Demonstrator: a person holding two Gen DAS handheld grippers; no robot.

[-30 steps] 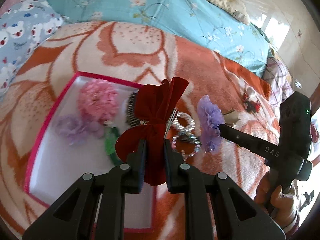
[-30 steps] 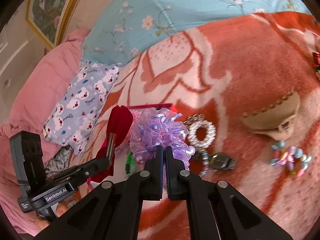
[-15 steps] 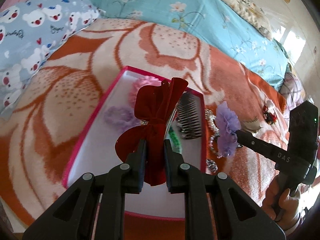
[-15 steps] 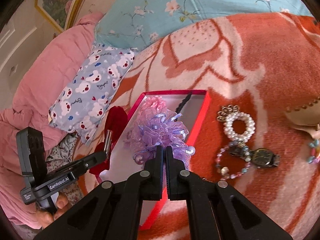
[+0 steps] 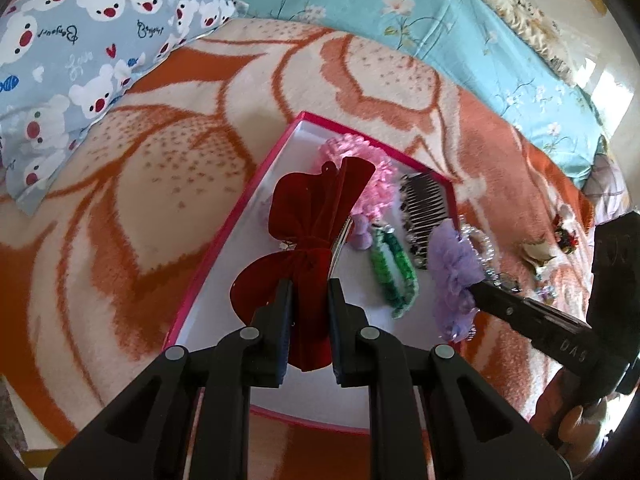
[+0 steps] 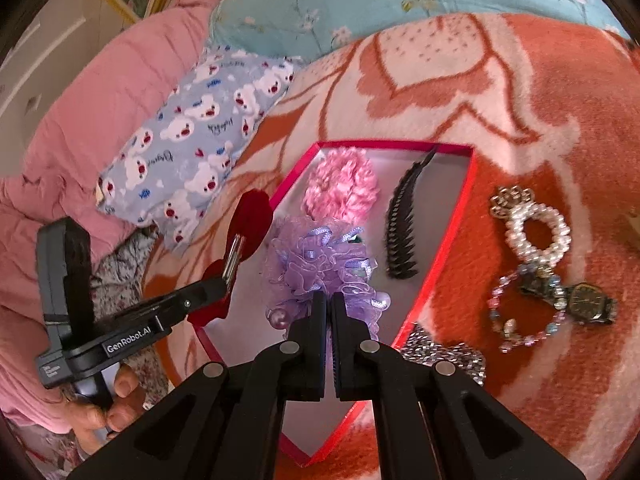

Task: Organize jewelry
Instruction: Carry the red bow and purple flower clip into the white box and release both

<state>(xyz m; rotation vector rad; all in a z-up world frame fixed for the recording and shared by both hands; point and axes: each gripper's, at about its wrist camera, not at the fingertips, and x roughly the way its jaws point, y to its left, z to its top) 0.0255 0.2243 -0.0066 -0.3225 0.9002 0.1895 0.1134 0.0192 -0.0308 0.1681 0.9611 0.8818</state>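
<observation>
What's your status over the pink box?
Left tongs shut on dark red velvet bow. Right tongs shut on frilly lilac scrunchie. Both above pink-rimmed white box. Fluffy pink scrunchie, black comb inside.

From my left wrist view, the red velvet bow covers part of the pink scrunchie inside the pink-rimmed box. Right of the box, small trinkets are too tiny to identify. In my right wrist view, the purple scrunchie hides a green item behind it.
</observation>
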